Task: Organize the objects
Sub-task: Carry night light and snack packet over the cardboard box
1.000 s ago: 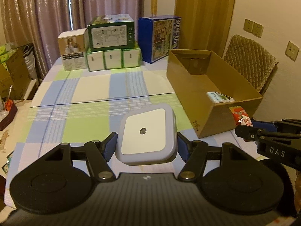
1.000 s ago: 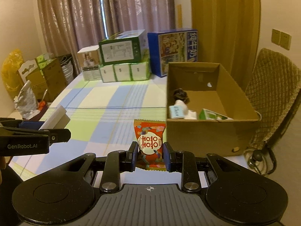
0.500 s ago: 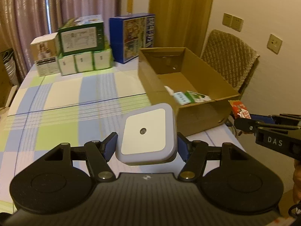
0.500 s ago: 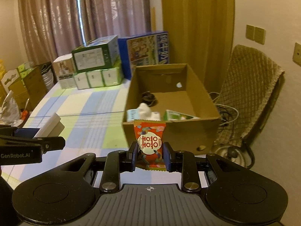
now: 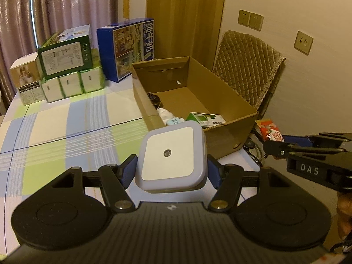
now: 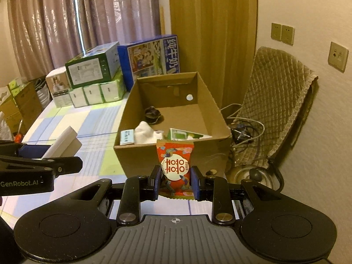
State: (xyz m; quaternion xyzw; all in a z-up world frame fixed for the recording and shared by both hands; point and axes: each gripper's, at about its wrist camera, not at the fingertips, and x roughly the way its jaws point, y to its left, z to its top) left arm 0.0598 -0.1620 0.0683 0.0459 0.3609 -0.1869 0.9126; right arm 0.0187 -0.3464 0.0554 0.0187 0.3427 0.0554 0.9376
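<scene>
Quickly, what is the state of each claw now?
Left claw: closed on square white-and-lilac plastic night light.
Right claw: closed on red candy packet.

Cardboard box (image 6: 171,154): plain brown corrugated board, matt. Night light (image 5: 170,158): smooth plastic, satin white face inside a pale lavender shell; snack packet (image 6: 175,167): glossy printed film with crimped edges. Tablecloth (image 5: 66,132): smooth checked sheet with slight sheen; chair cover (image 5: 246,70): quilted cloth; curtains (image 6: 66,22): shiny fabric.
</scene>
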